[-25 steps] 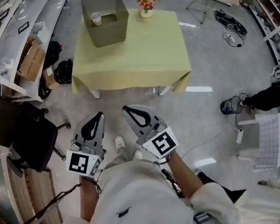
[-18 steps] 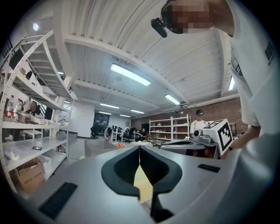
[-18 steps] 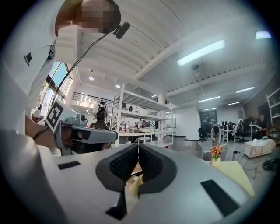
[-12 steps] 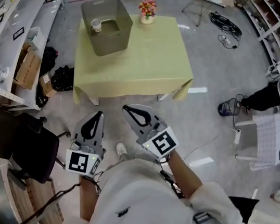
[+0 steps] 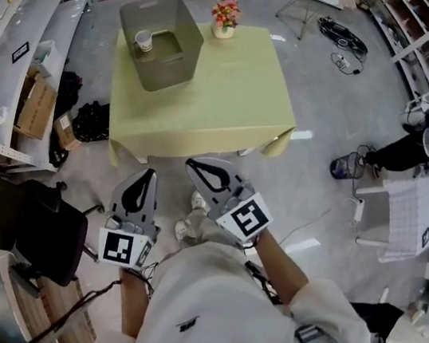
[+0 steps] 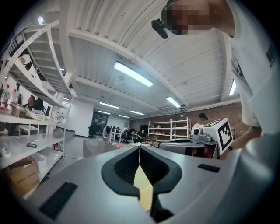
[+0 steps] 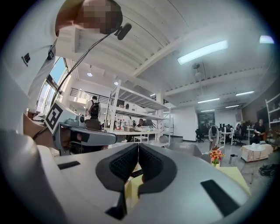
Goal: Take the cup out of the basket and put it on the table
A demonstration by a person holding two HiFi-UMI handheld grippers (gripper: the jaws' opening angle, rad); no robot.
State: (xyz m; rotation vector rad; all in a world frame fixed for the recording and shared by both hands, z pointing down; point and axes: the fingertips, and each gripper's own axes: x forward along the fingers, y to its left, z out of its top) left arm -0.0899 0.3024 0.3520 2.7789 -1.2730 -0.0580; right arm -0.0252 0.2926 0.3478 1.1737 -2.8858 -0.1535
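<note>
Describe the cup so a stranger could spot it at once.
Find the square table with the yellow-green cloth. On its far left corner stands a grey open-topped basket; the small white cup stands inside, by its left wall. The flower pot nearby is outside the basket.

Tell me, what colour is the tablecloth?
The tablecloth is pale yellow-green; the head view shows it best.

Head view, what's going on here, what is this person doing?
A person stands short of the table with a gripper in each hand. The left gripper and right gripper both have their jaws shut on nothing. The cup sits in the grey basket at the table's far left corner, not yet taken out.
</note>
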